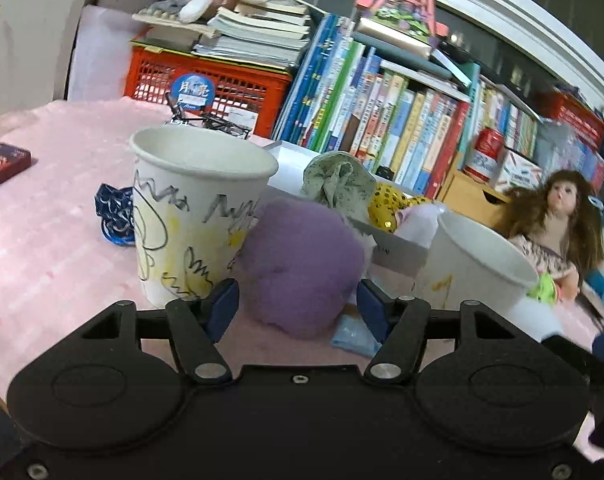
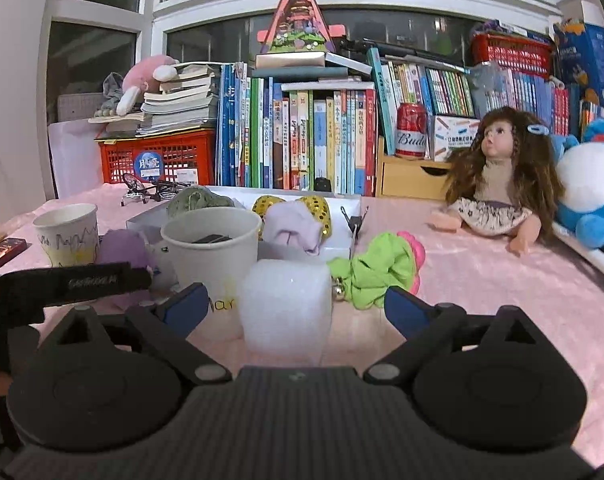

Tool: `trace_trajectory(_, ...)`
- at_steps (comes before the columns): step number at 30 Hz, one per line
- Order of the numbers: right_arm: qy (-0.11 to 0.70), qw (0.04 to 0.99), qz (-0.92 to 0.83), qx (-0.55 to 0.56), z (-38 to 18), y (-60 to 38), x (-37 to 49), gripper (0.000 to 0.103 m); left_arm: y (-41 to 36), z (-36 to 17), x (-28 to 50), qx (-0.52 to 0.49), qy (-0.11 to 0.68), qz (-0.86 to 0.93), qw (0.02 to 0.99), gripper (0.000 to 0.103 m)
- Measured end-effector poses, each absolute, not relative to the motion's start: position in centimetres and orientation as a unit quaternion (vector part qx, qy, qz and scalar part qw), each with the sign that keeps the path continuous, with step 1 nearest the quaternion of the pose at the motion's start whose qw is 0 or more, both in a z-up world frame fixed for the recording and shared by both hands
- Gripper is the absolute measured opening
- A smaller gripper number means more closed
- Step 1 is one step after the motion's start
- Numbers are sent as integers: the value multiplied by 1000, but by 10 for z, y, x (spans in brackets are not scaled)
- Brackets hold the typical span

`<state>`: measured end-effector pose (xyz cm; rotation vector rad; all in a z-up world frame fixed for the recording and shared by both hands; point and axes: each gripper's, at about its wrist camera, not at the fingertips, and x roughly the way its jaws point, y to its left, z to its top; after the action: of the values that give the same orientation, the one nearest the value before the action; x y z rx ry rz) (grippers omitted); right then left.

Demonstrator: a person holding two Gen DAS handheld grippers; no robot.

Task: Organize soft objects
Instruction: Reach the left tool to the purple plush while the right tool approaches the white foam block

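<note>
Left wrist view: left gripper [image 1: 298, 310] stood part open around the purple pompom [image 1: 300, 266] on the pink cloth [image 1: 54, 240], pads apparently clear, beside a scribbled cup [image 1: 194, 216].

Right wrist view: right gripper [image 2: 296, 308] stood wide, straddling a white foam block [image 2: 286, 304] without touching it.

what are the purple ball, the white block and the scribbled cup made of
Purple ball: looks like fluffy plush or wool, matte with a fuzzy outline.
White block: probably soft foam, translucent with a grainy, faintly glinting surface.
Scribbled cup: paper, going by the matte wall, rolled rim and pen marks.
</note>
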<state>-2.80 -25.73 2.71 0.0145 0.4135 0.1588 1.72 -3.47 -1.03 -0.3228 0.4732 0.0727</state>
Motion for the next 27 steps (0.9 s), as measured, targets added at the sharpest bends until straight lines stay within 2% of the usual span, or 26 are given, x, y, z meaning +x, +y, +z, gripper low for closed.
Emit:
trace_trajectory(5, 208, 975, 75, 20, 27, -262, -28, 99, -40, -15, 23, -175, 216, 59, 959, 63)
trace_trajectory(8, 209, 975, 76, 21, 26, -263, -28, 99, -42, -16, 23, -183, 211, 64, 958, 60)
trace_trajectory(12, 212, 974, 75, 25, 24, -264, -27, 98, -44, -14, 21, -176, 205, 60, 961, 49)
trace_trajectory(27, 214, 972, 87, 33, 21, -262, -23, 98, -39, -6, -10, -132, 216, 16, 967, 49)
